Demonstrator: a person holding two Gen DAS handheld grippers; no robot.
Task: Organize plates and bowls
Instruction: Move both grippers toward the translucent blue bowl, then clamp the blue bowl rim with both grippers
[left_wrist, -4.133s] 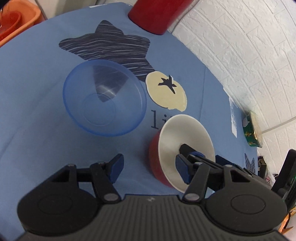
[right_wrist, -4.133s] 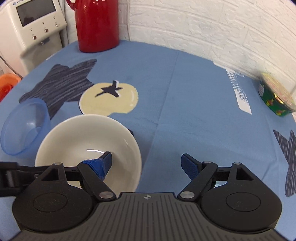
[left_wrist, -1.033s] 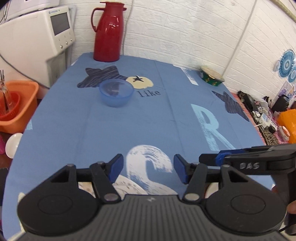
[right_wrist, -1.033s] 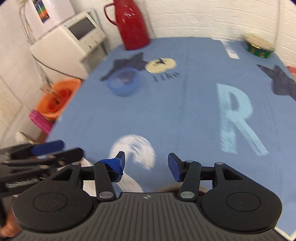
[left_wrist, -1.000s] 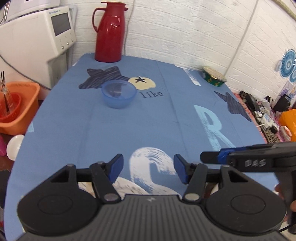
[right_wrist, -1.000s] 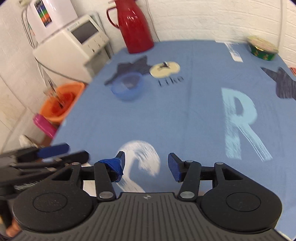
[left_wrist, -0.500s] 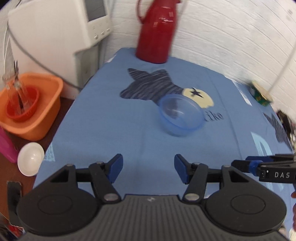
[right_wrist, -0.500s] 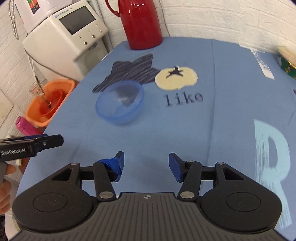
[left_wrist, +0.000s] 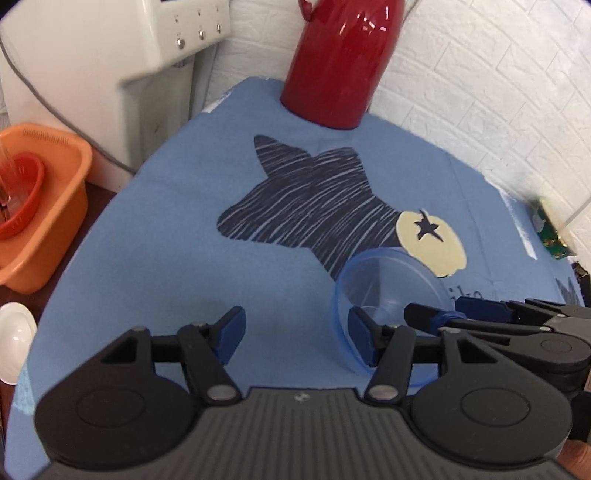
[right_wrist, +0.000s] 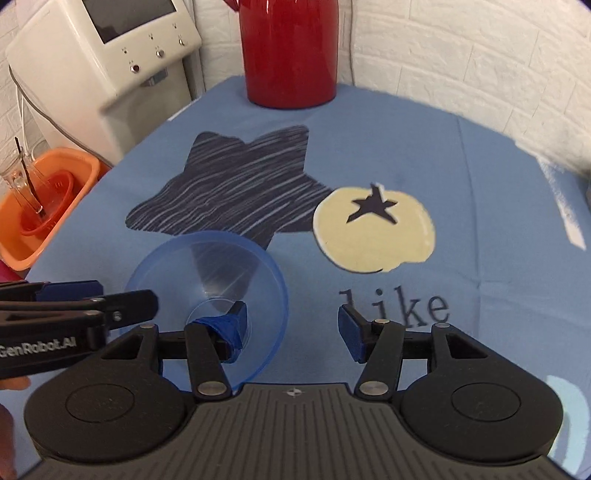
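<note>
Blue bowl (right_wrist: 207, 291) sits on bench (right_wrist: 480, 184) near striped star print. Right gripper (right_wrist: 290, 325) fingers spread, straddling near rim, one inside. Left gripper (left_wrist: 295, 332) spread, empty. You pinch rim wall gently: thin plastic, light, slippery, likely flexes.

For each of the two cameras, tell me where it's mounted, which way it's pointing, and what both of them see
Left wrist: sits on the left gripper, facing across the tablecloth to the red flask; right gripper enters at right.
Right wrist: sits on the right gripper, same heading; left gripper enters at left.
Shared: blue bowl, flask, orange basin.
</note>
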